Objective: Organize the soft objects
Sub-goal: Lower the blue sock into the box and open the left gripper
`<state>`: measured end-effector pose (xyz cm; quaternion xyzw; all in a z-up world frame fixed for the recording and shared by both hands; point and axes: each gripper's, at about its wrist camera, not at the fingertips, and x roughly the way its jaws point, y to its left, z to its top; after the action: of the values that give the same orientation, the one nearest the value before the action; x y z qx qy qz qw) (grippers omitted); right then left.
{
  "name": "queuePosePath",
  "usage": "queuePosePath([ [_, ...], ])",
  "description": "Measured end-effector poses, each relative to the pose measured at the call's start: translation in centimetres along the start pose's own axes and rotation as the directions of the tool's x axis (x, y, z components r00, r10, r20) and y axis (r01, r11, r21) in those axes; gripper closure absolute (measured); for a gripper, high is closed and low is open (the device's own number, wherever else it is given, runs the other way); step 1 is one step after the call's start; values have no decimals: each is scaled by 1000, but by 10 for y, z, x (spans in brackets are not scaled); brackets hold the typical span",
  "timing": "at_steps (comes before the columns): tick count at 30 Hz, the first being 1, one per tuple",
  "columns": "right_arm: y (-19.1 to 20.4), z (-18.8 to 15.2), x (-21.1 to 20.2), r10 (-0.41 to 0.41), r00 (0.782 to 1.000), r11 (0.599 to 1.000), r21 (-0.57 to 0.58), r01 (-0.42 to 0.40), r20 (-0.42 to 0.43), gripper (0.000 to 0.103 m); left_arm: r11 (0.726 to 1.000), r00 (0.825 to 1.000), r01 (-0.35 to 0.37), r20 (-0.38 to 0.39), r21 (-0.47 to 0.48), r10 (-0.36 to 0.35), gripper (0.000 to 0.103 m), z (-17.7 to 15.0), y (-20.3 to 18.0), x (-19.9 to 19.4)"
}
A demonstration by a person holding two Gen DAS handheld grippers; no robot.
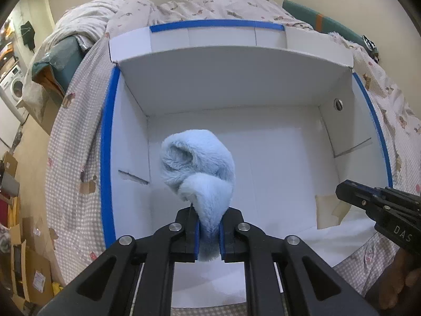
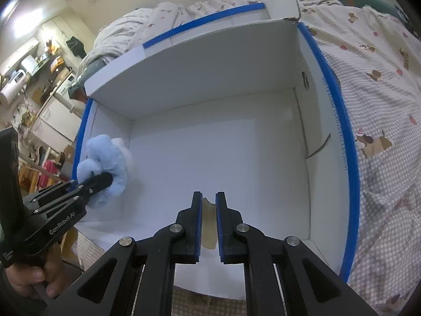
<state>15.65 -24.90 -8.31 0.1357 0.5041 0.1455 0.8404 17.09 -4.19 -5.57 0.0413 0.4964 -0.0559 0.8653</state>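
My left gripper (image 1: 209,233) is shut on a fluffy light-blue cloth (image 1: 200,166), holding it inside a white box with blue-taped rims (image 1: 108,158). The cloth bunches up over the box floor near the left wall. In the right wrist view the same cloth (image 2: 105,158) hangs from the left gripper (image 2: 102,179) at the box's left side. My right gripper (image 2: 209,202) is nearly closed, its jaws a narrow gap apart over the near edge of the box (image 2: 347,158), holding nothing. A beige tape patch (image 2: 209,223) on the box shows between them.
The box rests on a bed with a checked, puppy-print cover (image 1: 73,158), (image 2: 381,105). A crumpled duvet (image 1: 210,2) lies behind the box. A cluttered room with a washing machine (image 1: 13,84) and cardboard boxes (image 1: 29,263) lies off the bed's left side.
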Motion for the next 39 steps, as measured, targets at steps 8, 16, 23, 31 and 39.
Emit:
queuePosePath([
  [8,3,-1,10,-7,1000,1000,-7,7,-27,91,999,1000,3,-8,-32,-4,91,-3,0,5],
  [16,4,-1,7,9,1000,1000,-8,-9,-2,91,1000,1000,-8,-29,-19,8,90,-7,-1,7],
  [23,4,1,2,31,999,999,13,-32,28,72,999,999,22,-35,-24,-23,46,-7,-2,5],
  [31,-3,3,-20,58,986,995,73,-70,157,11,996,998,5,63,-87,0,40,-8,12,-18],
  [39,-7,-1,-30,-7,973,996,87,-13,230,11,995,997,-19,79,-96,26,40,-13,19,-33],
])
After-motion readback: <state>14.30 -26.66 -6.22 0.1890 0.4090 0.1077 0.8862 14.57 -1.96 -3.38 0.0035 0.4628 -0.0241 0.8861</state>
